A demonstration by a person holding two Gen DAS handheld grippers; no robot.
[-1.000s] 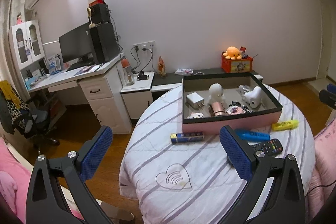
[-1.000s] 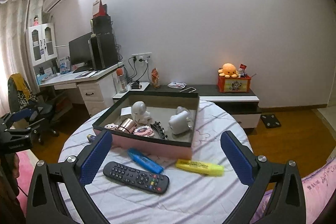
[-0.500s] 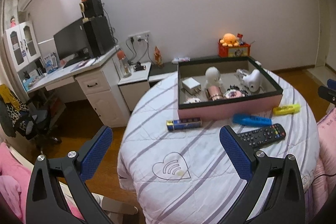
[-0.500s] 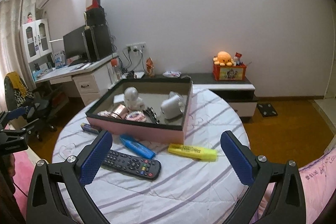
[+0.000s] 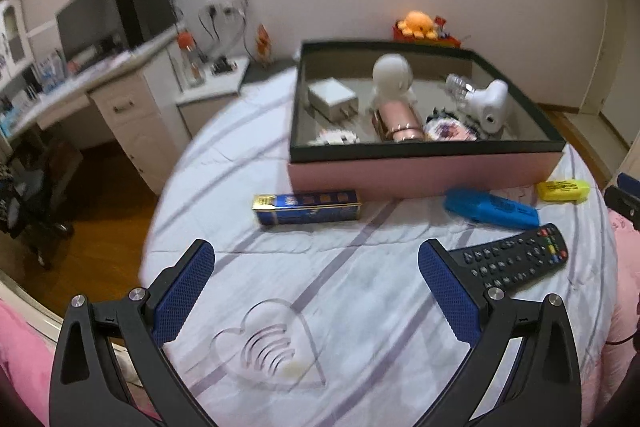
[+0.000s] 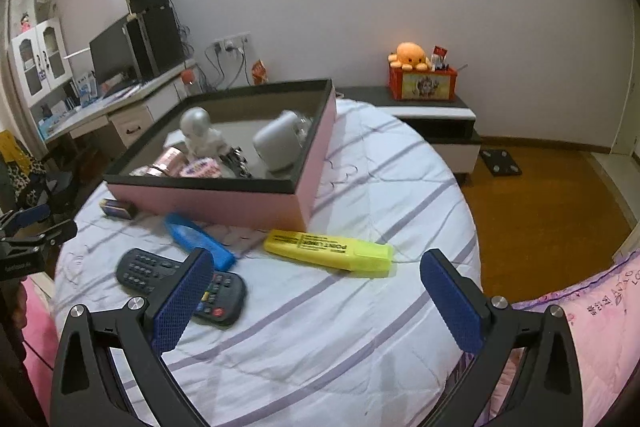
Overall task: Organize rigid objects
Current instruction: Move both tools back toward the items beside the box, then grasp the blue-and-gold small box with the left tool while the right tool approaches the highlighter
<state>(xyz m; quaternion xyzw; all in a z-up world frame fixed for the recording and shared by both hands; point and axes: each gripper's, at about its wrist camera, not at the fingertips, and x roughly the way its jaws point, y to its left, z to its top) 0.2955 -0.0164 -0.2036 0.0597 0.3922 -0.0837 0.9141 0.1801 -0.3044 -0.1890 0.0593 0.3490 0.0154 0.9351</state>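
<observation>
A pink box [image 5: 424,173] with a dark rim stands on the round striped table; it also shows in the right wrist view [image 6: 224,201]. It holds a white figure [image 5: 392,77], a white charger [image 5: 332,99] and other small items. In front of it lie a blue and gold box [image 5: 307,207], a blue case [image 5: 492,209], a yellow highlighter [image 6: 328,249] and a black remote [image 5: 516,263]. My left gripper [image 5: 316,279] is open and empty above the table, short of the blue and gold box. My right gripper [image 6: 316,287] is open and empty, just short of the highlighter.
A white desk [image 5: 80,87] with a monitor stands far left. A low cabinet [image 6: 432,115] with an orange plush stands by the wall. Pink bedding [image 6: 592,327] lies at the right. The table edge drops to a wood floor [image 6: 540,203].
Both grippers have moved forward and down toward the table. The objects look larger. Nothing was picked up and both stay open.
</observation>
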